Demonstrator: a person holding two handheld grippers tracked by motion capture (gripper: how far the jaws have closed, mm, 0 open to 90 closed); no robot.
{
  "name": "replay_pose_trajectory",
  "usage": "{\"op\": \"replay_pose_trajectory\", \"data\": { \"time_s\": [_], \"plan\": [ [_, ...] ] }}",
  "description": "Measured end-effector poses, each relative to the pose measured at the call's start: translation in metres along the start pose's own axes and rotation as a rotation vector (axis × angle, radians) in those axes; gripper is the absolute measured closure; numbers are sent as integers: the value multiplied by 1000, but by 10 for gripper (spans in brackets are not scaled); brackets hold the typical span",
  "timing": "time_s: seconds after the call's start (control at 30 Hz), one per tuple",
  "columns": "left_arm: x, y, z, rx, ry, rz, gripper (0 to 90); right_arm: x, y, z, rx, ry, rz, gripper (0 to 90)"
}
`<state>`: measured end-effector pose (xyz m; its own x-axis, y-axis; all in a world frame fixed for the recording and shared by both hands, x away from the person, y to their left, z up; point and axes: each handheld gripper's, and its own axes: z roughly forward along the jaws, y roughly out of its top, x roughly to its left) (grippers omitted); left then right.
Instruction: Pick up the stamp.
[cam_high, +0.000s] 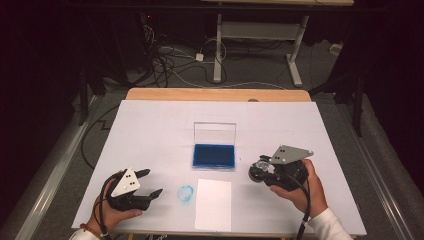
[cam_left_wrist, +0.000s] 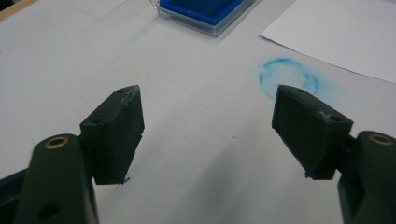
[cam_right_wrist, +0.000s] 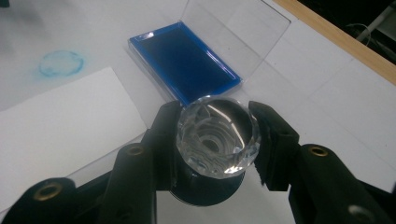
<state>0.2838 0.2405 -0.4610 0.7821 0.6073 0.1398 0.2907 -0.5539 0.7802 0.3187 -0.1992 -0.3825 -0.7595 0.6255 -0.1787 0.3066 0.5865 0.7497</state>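
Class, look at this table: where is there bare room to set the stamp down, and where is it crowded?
Bare: the far strip behind the ink pad, and the left side beyond the blue ring smudge. Crowded: the near middle, where ink pad, paper sheet and the right gripper holding the stamp sit close.

Blue ring smudge (cam_high: 186, 193) on the white table cover (cam_high: 150, 135); floor cables (cam_high: 165, 60) beyond.

No legible text, labels or nos. anywhere.
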Motion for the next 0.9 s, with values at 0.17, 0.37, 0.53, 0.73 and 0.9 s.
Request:
{"op": "replay_pose_trajectory", "data": {
  "time_s": [0.17, 0.37, 0.53, 0.73, 0.9],
  "plan": [
    [-1, 1, 1, -8, 5, -3, 241, -1, 7, 4, -12, 5, -7, 570],
    [-2, 2, 2, -6, 7, 3, 241, 0, 16, 7, -32, 15, -22, 570],
    [-1, 3, 4, -7, 4, -1, 241, 1, 21, 10, -49, 23, -25, 570],
    [-1, 6, 10, -8, -6, -1, 241, 2, 25, 13, -59, 24, -17, 570],
    [1, 9, 13, -11, -5, 7, 240, 5, 33, 20, -68, 38, -22, 570]
  ]
}}
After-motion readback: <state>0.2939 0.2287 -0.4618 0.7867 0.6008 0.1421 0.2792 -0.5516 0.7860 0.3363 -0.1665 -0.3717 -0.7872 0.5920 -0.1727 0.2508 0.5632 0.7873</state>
